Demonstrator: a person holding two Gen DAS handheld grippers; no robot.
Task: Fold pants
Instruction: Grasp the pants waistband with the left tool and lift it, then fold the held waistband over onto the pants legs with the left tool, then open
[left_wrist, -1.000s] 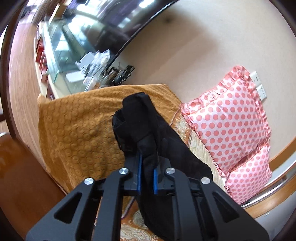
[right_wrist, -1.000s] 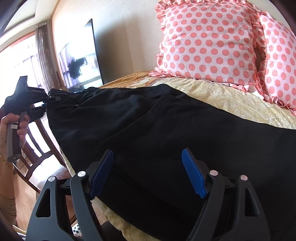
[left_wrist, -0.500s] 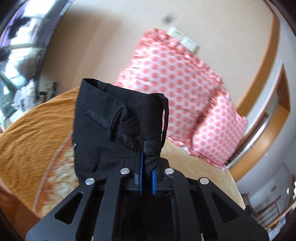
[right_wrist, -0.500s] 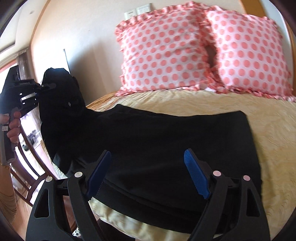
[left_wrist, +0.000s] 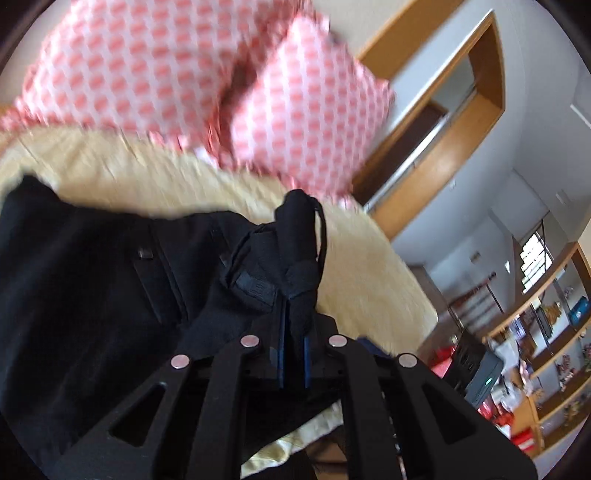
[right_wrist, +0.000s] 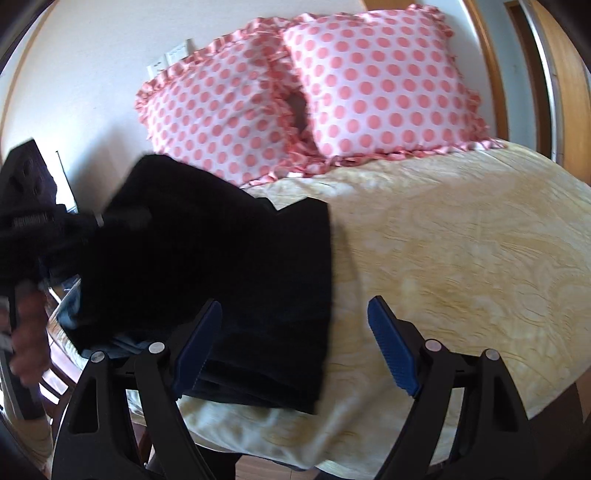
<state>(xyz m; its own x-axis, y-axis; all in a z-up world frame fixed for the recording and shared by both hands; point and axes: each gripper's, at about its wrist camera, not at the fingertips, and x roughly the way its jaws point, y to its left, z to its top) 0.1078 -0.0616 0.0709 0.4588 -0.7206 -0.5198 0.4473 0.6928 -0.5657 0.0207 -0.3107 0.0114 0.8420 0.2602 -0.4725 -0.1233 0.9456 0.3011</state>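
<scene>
My left gripper (left_wrist: 293, 343) clenches the pants (right_wrist: 236, 266) waistband to fold it over; my right gripper (right_wrist: 295, 343) waits, fingers spread.

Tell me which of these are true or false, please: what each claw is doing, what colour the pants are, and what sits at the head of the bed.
1. The left claw is shut on a bunch of the pants. True.
2. The right claw grips the pants too. False: its fingers stand wide apart, holding nothing.
3. The pants are light blue. False: they are black.
4. Two pink polka-dot pillows lean at the head of the bed. True.
5. The pants lie on a bare wooden floor. False: they rest on a pale yellow bedspread, with one end lifted by the left claw.
</scene>
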